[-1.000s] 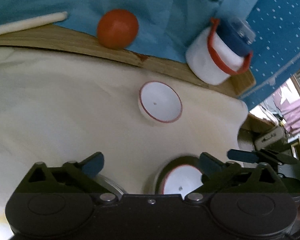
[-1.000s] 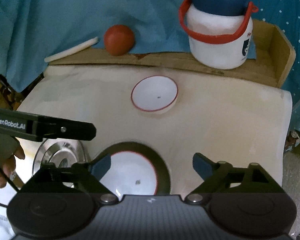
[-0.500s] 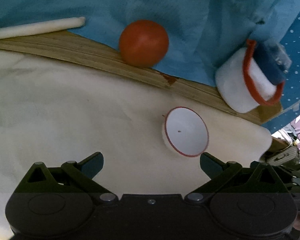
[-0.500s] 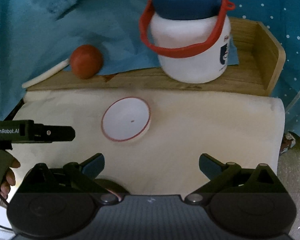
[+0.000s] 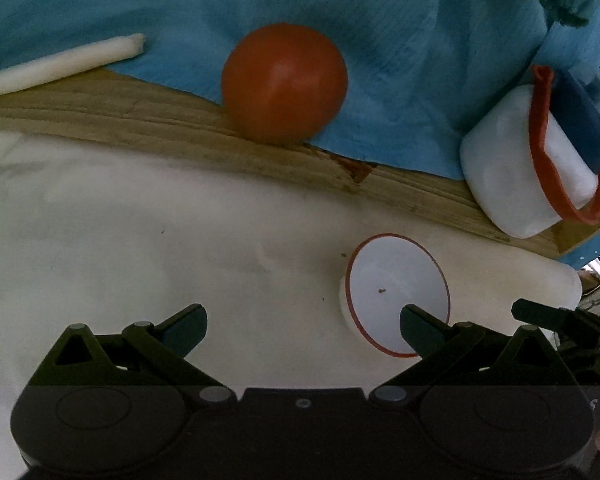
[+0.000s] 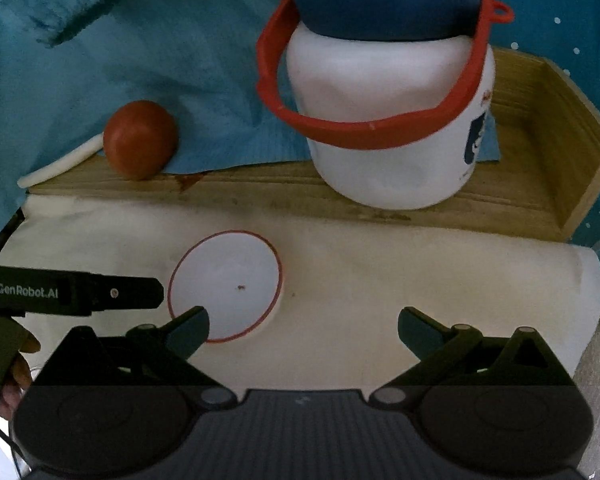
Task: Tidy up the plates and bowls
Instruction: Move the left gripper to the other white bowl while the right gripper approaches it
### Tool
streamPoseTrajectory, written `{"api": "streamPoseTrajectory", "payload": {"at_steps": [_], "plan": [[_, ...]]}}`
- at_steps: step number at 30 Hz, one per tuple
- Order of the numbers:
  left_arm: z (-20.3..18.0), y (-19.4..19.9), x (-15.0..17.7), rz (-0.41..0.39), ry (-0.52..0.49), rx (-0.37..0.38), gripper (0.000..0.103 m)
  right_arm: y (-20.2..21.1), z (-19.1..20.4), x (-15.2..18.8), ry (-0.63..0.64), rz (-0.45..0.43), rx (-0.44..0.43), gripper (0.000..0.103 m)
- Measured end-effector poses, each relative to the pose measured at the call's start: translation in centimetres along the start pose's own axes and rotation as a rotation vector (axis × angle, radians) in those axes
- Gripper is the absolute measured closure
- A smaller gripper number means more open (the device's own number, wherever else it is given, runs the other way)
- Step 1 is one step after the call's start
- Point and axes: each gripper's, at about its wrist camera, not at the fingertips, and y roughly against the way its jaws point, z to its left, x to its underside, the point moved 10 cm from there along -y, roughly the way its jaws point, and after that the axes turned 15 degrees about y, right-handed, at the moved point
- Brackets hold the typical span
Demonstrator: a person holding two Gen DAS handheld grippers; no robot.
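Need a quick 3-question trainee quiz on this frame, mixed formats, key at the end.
1. True or false: the white bowl with the red rim sits on the wooden board.
2. What stands closest behind the bowl in the right wrist view? A) white jar with blue lid B) steel pan C) glass
3. Fill in: the right tool is ___, with nothing between its fingers.

Key: 1 false, it rests on the cream cloth in front of the board; 2 A; 3 open.
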Motion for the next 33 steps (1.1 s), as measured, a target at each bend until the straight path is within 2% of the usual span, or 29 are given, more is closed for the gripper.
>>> {"api": "streamPoseTrajectory", "payload": {"at_steps": [9,24,30,33], "plan": [[-0.2,-1.0,-0.1,-0.001,-0.004,-0.019,0.001,-1.1,0.0,-0.4,0.02,0.004,0.015,0.005],[-0.3,-1.7,-0.1,-0.012,-0.045,-0.049,0.001,-2.6,0.5,-0.2,0.024,0.025,0.0,0.025],[-0.3,-2.1,0.2,0.004,-0.051,-0.054,0.013,-3.0,0.8,-0.4,0.033,0.018,-0.02,0.035],[-0.6,-2.3,0.4,0.011,-0.053,-0.041,0.019,-3.2,1.0,-0.5,0.031,0.013,-0.033,0.044]]}}
